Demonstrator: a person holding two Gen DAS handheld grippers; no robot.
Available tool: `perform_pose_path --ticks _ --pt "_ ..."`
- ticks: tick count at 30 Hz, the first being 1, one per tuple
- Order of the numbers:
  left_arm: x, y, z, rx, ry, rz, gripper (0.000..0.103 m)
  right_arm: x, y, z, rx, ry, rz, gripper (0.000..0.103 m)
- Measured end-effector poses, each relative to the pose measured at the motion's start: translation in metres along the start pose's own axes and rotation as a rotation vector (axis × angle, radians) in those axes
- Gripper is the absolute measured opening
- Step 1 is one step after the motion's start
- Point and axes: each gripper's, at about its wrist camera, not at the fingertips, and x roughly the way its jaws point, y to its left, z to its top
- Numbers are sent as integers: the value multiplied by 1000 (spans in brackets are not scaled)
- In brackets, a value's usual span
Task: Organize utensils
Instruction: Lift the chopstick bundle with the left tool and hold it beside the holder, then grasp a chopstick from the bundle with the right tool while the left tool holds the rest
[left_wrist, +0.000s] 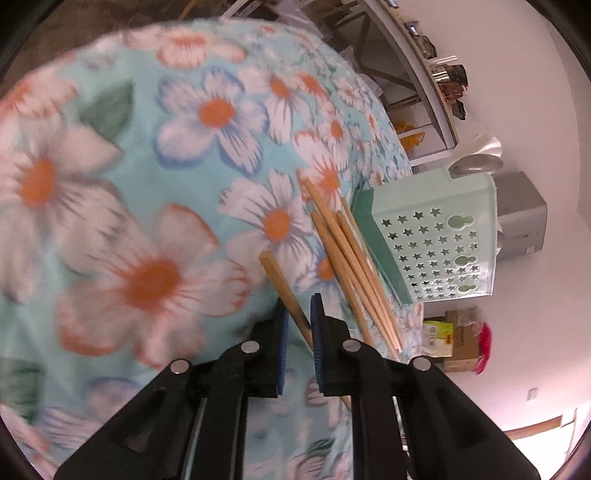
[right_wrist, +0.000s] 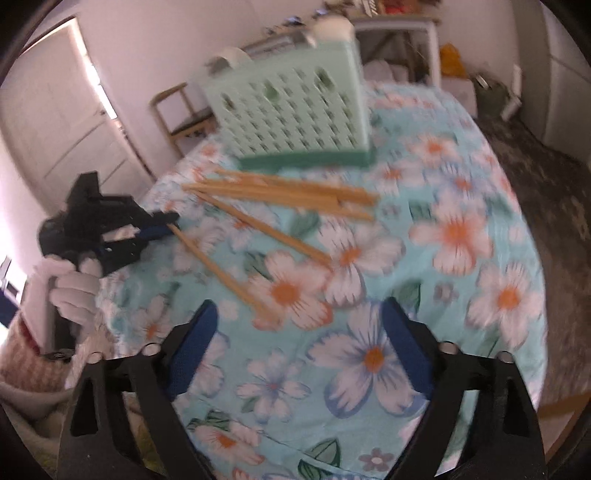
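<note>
- The left gripper (left_wrist: 298, 314) was clamped on one wooden chopstick (left_wrist: 282, 286), its blue pads (left_wrist: 283, 332) pressed against the shaft near one end.
- From the right wrist view, the held chopstick (right_wrist: 218, 269) ran from that gripper (right_wrist: 171, 221) out over the floral tablecloth (right_wrist: 461, 295), its far end low over the cloth.
- The right gripper (right_wrist: 299, 354) stood spread wide above the cloth, with nothing between its fingers (right_wrist: 195, 347).
- The remaining chopsticks (right_wrist: 295, 192) lay in a loose bundle on the cloth, just in front of the holder.
- The mint-green utensil holder (left_wrist: 439, 240), pierced with star-shaped holes, stood on a darker green base (left_wrist: 384, 254) near the table edge.
- Whether the bundle touched the base could not be told.
- A gloved hand (right_wrist: 74, 291) held the left gripper's handle.
</note>
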Motion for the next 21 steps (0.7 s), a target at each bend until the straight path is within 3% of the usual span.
perform_pose_path --ticks 3,7,14,21 --pt "-10 0 0 54 -30 22 12 -9 14 23 -55 -37 53 64" --pt "-22 5 0 121 -72 38 12 11 38 54 -135 -25 105 44" --pt "-26 11 -3 202 -91 28 14 88 97 88 -362 58 158 29" --pt "-30 18 -7 247 -94 0 14 145 120 88 -490 133 68 22"
